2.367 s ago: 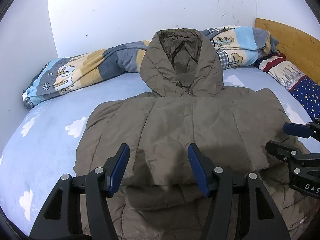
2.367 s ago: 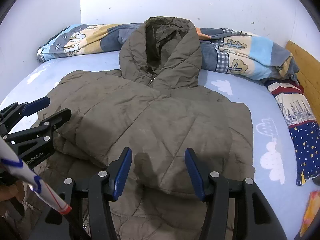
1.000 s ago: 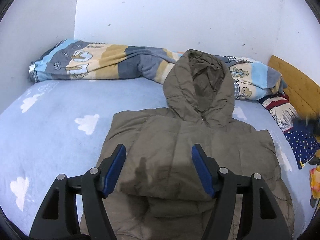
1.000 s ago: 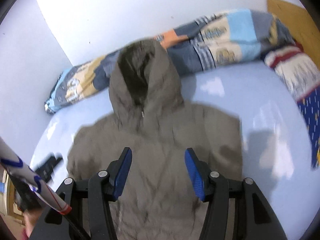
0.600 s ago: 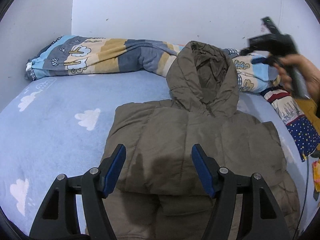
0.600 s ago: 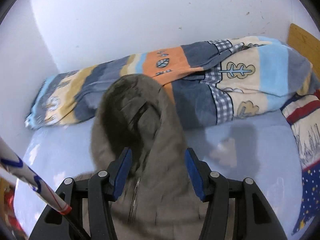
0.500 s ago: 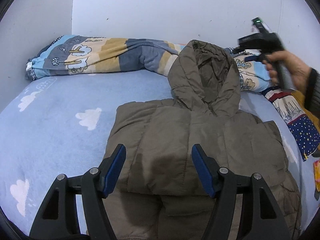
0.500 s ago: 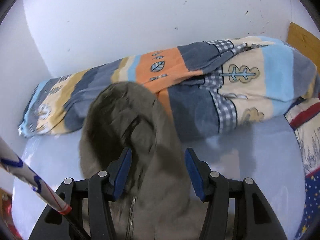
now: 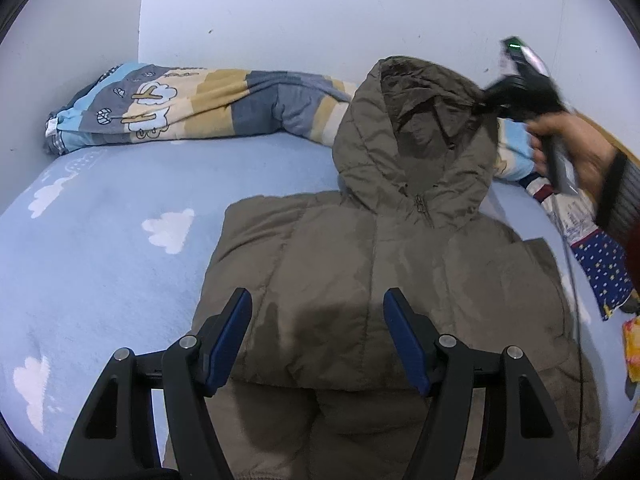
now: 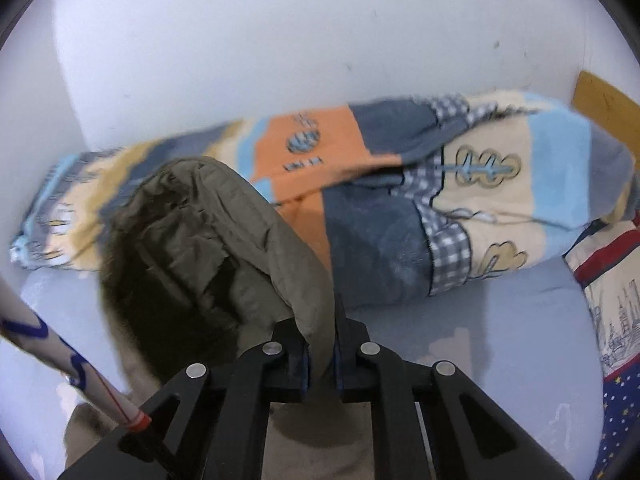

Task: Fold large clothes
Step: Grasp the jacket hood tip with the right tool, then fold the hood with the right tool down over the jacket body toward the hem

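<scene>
A bed with a cloud-print blue sheet meets white walls. The olive padded jacket lies mid-bed, its hood at twelve o'clock pinched by the right gripper's closed fingers; the left gripper's fingers hover open.

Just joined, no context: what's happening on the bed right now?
A person is folding an olive hooded puffer jacket laid out on the blue cloud-print bed sheet. The right gripper has clamped the rim of the hood, near its top. The left gripper hovers open over the jacket's lower body, touching nothing. A rolled patterned blanket lies against the wall behind.
</scene>
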`<state>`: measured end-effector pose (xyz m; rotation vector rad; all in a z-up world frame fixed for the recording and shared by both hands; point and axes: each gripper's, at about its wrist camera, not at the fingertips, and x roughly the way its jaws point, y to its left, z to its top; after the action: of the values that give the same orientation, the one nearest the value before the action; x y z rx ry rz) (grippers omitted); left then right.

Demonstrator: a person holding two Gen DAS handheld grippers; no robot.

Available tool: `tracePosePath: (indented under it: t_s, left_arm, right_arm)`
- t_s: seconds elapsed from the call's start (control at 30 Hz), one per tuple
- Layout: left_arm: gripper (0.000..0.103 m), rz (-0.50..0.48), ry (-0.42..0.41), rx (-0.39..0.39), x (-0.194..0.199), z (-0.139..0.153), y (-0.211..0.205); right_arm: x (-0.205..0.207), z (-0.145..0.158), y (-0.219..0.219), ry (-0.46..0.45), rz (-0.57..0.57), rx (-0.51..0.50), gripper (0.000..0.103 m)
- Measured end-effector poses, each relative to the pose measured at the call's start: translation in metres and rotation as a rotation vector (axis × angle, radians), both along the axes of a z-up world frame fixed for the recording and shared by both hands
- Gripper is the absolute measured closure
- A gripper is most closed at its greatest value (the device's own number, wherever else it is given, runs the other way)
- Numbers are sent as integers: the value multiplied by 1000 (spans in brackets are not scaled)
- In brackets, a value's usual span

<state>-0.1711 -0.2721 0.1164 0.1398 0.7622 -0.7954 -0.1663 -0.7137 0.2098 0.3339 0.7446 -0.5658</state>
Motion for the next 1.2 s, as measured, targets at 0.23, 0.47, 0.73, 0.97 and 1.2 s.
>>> tracePosePath:
  t_s: [0.23,0.47,0.73,0.97,1.2]
  left_arm:
    - [36,33,-23,-52,0,22,24]
    - [36,100,-28,-127,9,44,54]
    - [35,-22,33,-202,-11,45,22]
    - [35,-124,58,10,-28,-11,-49]
    - [35,-59,81,65,-17,-30,-47]
  right_arm:
    - [-136,56,93,-134,119,-88,95]
    - [-252,11,177,-161,136,16,95]
    - [-282,-106,191,22,74,130,95]
    - [-268,-112,196,45,97,37,94]
    - [-287,-79,210,114,148,-47,60]
